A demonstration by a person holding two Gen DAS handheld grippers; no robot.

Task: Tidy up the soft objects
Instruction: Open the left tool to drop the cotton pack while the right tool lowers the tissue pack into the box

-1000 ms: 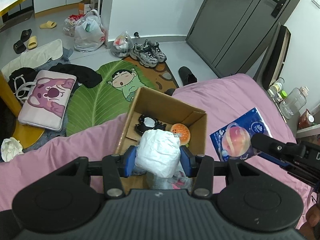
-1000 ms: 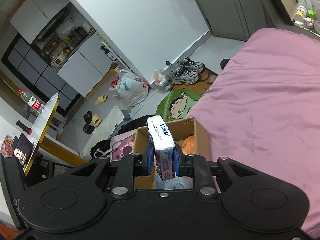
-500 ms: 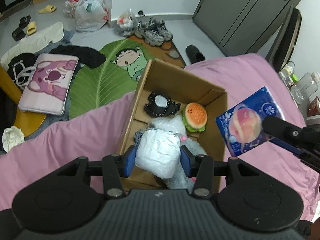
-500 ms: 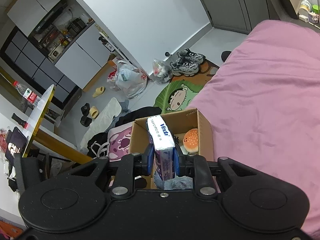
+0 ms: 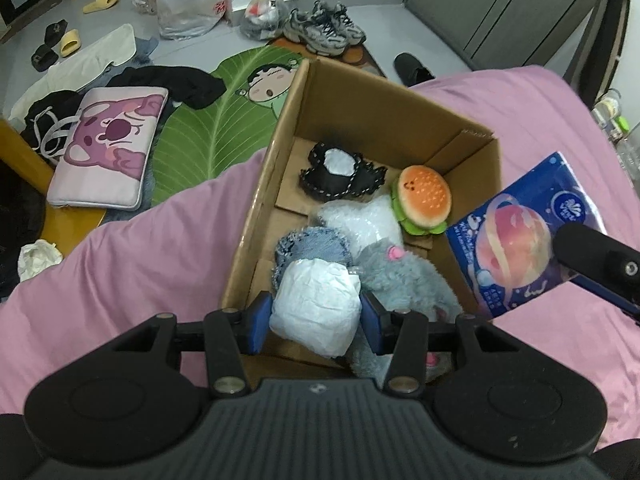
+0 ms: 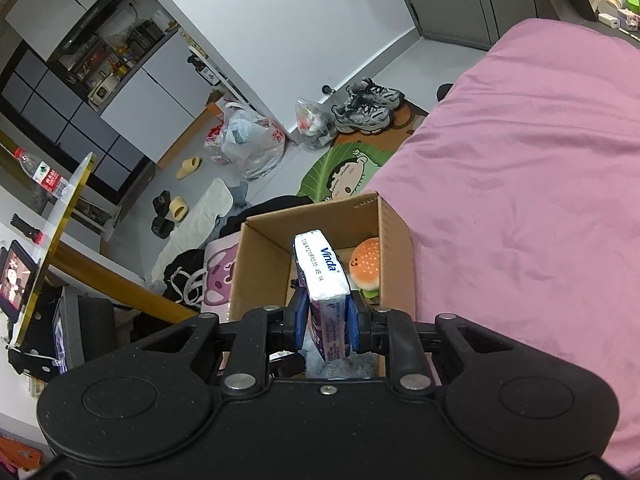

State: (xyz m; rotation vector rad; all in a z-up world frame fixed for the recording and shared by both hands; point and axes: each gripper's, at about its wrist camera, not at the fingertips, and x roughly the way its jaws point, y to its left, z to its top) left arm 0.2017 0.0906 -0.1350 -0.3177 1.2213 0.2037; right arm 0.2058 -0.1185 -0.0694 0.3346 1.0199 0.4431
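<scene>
An open cardboard box (image 5: 384,112) stands on the pink bed (image 5: 120,264). It holds a burger plush (image 5: 424,200), a black-and-white plush (image 5: 340,172), a white fluffy toy (image 5: 364,224), a denim piece (image 5: 308,244) and a grey plush (image 5: 404,280). My left gripper (image 5: 316,312) is shut on a white crinkled soft pack (image 5: 316,304) above the box's near end. My right gripper (image 6: 324,316) is shut on a blue Vinda tissue pack (image 6: 322,280) above the box (image 6: 260,256); the pack also shows in the left wrist view (image 5: 520,236).
The floor past the bed has a green leaf mat (image 5: 208,120), a pink bear pouch (image 5: 108,148), black clothes (image 5: 176,84), sneakers (image 5: 324,32), plastic bags (image 5: 188,0) and slippers. A yellow-edged table (image 6: 52,220) stands on the left.
Both grippers moved forward over the box with their packs still held. The box contents now show fully under the left gripper.
</scene>
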